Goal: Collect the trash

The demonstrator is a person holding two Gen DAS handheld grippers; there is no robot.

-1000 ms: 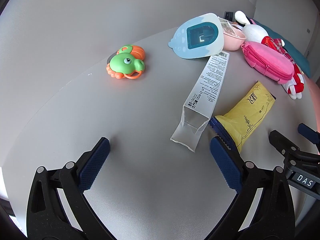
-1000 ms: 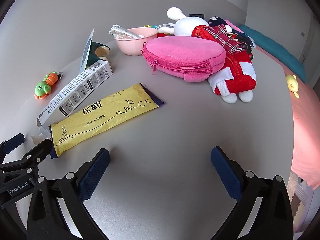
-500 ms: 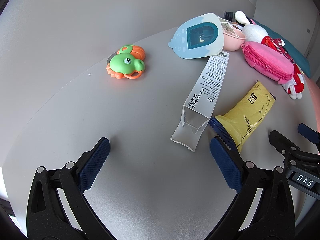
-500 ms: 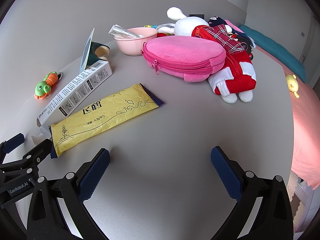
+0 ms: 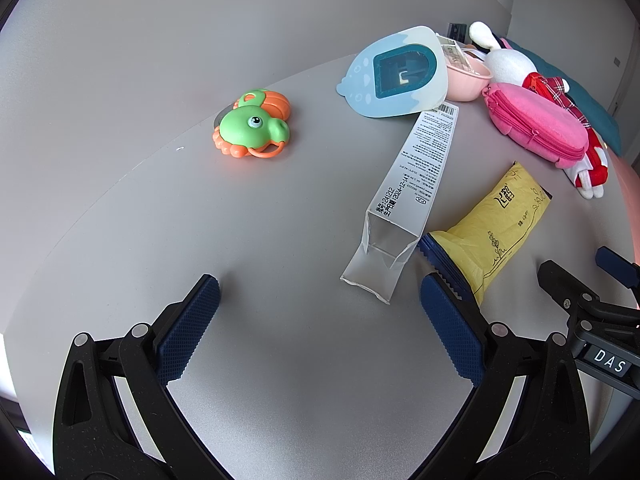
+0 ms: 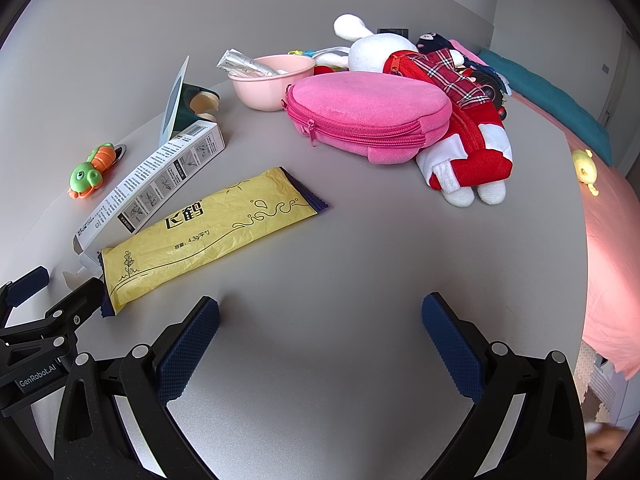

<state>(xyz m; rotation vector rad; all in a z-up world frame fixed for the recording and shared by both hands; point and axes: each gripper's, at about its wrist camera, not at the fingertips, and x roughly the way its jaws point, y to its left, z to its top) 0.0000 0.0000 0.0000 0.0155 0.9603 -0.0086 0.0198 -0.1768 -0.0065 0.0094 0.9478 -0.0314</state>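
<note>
A yellow wrapper [image 6: 208, 224] with dark blue crimped ends lies flat on the grey table; in the left wrist view the yellow wrapper [image 5: 504, 220] sits just beyond my right fingertip. Beside it lies a long clear and white printed box [image 5: 412, 176], open at the near end, also seen as the printed box [image 6: 152, 180]. My left gripper [image 5: 318, 300] is open over bare table, nothing between its fingers. My right gripper [image 6: 320, 320] is open too, the wrapper's near end just left of its left finger.
A green and orange turtle toy [image 5: 252, 128], a blue card package [image 5: 396, 76], a pink bowl [image 6: 276, 80] with a small packet, a pink pouch [image 6: 368, 116] and a plush rabbit [image 6: 452, 120] crowd the far side. The table edge [image 6: 580, 240] curves at right.
</note>
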